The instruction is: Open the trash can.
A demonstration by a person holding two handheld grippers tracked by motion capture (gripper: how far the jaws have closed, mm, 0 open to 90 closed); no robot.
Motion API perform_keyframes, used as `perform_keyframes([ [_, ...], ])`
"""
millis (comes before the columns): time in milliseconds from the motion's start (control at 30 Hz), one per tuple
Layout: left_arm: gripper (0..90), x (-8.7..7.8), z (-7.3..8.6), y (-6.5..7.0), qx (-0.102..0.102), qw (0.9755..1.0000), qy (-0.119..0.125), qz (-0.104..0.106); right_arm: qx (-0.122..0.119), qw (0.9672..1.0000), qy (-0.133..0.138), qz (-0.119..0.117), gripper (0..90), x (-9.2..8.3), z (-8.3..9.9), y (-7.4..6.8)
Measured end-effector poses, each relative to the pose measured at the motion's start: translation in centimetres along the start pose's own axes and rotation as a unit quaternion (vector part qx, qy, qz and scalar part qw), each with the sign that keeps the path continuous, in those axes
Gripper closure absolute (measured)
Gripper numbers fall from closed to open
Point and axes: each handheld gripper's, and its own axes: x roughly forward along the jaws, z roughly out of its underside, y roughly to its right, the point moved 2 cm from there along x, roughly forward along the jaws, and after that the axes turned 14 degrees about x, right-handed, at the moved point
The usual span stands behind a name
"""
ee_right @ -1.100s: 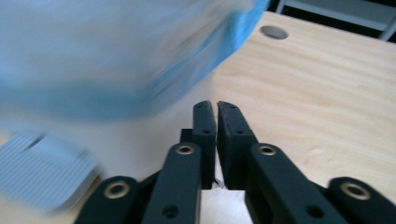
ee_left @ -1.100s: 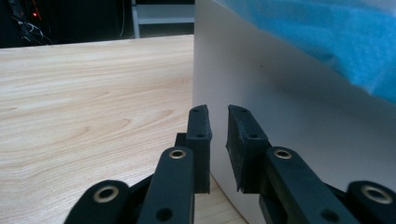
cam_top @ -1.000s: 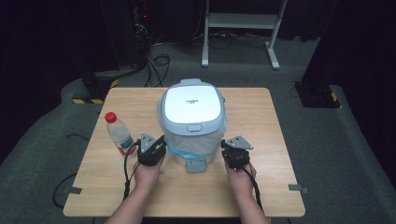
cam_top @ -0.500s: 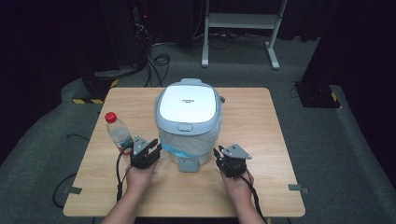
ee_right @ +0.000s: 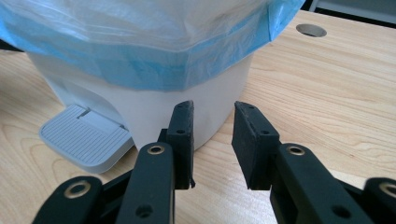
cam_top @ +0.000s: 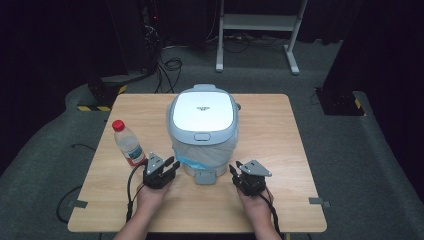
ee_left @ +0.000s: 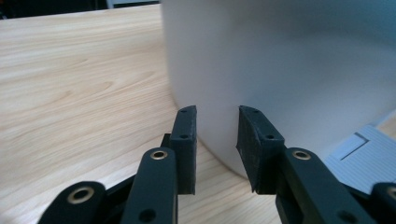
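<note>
A small white pedal bin (cam_top: 202,130) with a grey-rimmed lid stands at the table's middle, a blue-edged liner folded over its rim (ee_right: 140,65). Its grey foot pedal (cam_top: 204,177) juts toward the person and also appears as pedal (ee_right: 84,137) and pedal (ee_left: 359,149). My left gripper (cam_top: 170,165) rests on the table just left of the bin's base, open with nothing between its pads (ee_left: 184,140); the bin wall (ee_left: 289,70) is right in front. My right gripper (cam_top: 235,171) sits open right of the pedal, with bare pads (ee_right: 250,135).
A clear plastic bottle (cam_top: 127,143) with a red cap stands left of the bin, close behind the left gripper. The wooden table (cam_top: 280,130) has a round hole (ee_right: 311,30) near its far side. Cables and a metal stand lie on the dark floor beyond.
Both hands have drawn back toward the person and lowered beside the bin's base. The bin, lid and bottle stay where they were.
</note>
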Motion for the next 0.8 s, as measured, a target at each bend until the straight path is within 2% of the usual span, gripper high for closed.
perform_keyframes([
  [100, 60.8, -0.8, 0.9, -0.6, 0.009, 0.9999, -0.010, -0.003, -0.005, 0.9999, 0.002, -0.010, 67.5, -0.4, 0.1, -0.3],
  [133, 56.5, -1.5, 1.6, -0.8, 0.019, 0.9995, -0.024, 0.000, -0.008, 0.9997, 0.002, -0.025, 65.9, -0.6, 0.3, -0.9],
  [167, 54.4, -1.5, 1.6, -0.8, 0.019, 0.9995, -0.024, 0.000, -0.008, 0.9997, 0.002, -0.025, 65.9, -0.6, 0.3, -0.9],
  [200, 50.2, -2.2, 2.6, -1.1, 0.022, 0.9988, -0.042, 0.010, -0.012, 0.9990, -0.001, -0.043, 65.4, -0.6, 0.4, -1.6],
  [233, 46.1, -2.2, 2.6, -1.1, 0.022, 0.9988, -0.042, 0.010, -0.012, 0.9990, -0.001, -0.043, 65.4, -0.6, 0.4, -1.6],
  [267, 42.8, -2.7, 3.5, -1.2, 0.030, 0.9967, -0.069, 0.029, -0.026, 0.9974, -0.005, -0.066, 64.0, -0.5, 0.7, -2.6],
  [300, 41.0, -2.7, 3.5, -1.2, 0.030, 0.9967, -0.069, 0.029, -0.026, 0.9974, -0.005, -0.066, 64.0, -0.5, 0.7, -2.6],
  [333, 38.8, -3.1, 4.5, -1.1, 0.051, 0.9929, -0.100, 0.041, -0.041, 0.9959, -0.011, -0.080, 63.0, -0.3, 1.0, -3.7],
  [367, 37.1, -3.1, 4.5, -1.1, 0.051, 0.9929, -0.100, 0.041, -0.045, 0.9952, -0.014, -0.085, 62.8, -0.2, 1.1, -4.1],
  [400, 35.2, -3.7, 5.2, -1.2, 0.067, 0.9901, -0.116, 0.041, -0.049, 0.9944, -0.021, -0.092, 62.8, 0.1, 1.2, -4.6],
  [467, 34.0, -4.5, 5.5, -1.6, 0.078, 0.9893, -0.118, 0.039, -0.055, 0.9919, -0.042, -0.106, 62.0, 0.8, 1.5, -5.4],
  [500, 33.4, -4.5, 5.5, -1.6, 0.078, 0.9893, -0.118, 0.039, -0.055, 0.9919, -0.042, -0.106, 62.0, 0.8, 1.5, -5.4],
  [533, 31.3, -4.9, 5.7, -2.1, 0.083, 0.9875, -0.130, 0.033, -0.060, 0.9918, -0.054, -0.098, 58.1, 1.7, 1.9, -5.9],
  [667, 29.2, -5.5, 6.3, -2.9, 0.082, 0.9864, -0.139, 0.030, -0.055, 0.9924, -0.062, -0.091, 57.3, 2.6, 2.3, -6.4],
  [700, 27.0, -5.8, 6.7, -3.4, 0.063, 0.9883, -0.135, 0.034, -0.057, 0.9929, -0.065, -0.082, 56.2, 3.2, 2.3, -6.6],
  [733, 25.8, -5.9, 6.9, -3.7, 0.048, 0.9890, -0.135, 0.036, -0.056, 0.9931, -0.063, -0.081, 56.1, 3.3, 2.3, -6.6],
  [767, 24.3, -5.9, 6.9, -3.7, 0.048, 0.9890, -0.135, 0.036, -0.056, 0.9931, -0.063, -0.081, 56.1, 3.3, 2.3, -6.6],
  [800, 24.3, -5.9, 7.0, -3.8, 0.038, 0.9894, -0.135, 0.039, -0.048, 0.9935, -0.063, -0.082, 56.1, 3.5, 2.2, -6.6],
])
